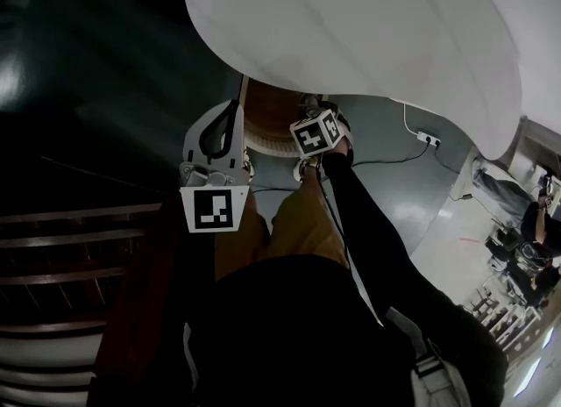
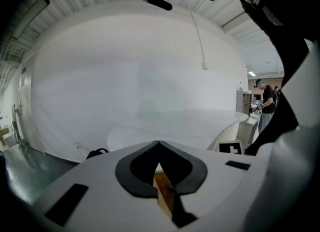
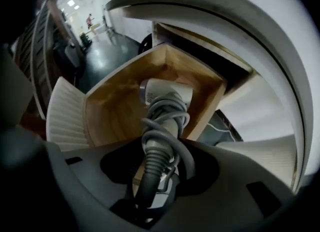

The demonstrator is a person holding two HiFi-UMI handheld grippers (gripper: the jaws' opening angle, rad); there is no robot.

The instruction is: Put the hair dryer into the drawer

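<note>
The hair dryer (image 3: 165,90), white-bodied with its grey cord (image 3: 161,126) wound round the handle, hangs head-down inside the open wooden drawer (image 3: 110,101). My right gripper (image 3: 160,147) points straight down, shut on the dryer's cord-wrapped handle. In the head view the right gripper (image 1: 317,144) is over the drawer (image 1: 273,116), which stands out from under the white table (image 1: 351,28); the dryer is hidden there. My left gripper (image 1: 238,89) is at the drawer's left side. In its own view the left gripper (image 2: 159,143) has its tips together with nothing seen between them.
The drawer has a ribbed white front (image 3: 65,111). A power strip (image 1: 428,139) with its cable lies on the dark floor to the right. Dark slatted steps (image 1: 70,247) fill the left. A person (image 2: 265,101) stands at a counter far right.
</note>
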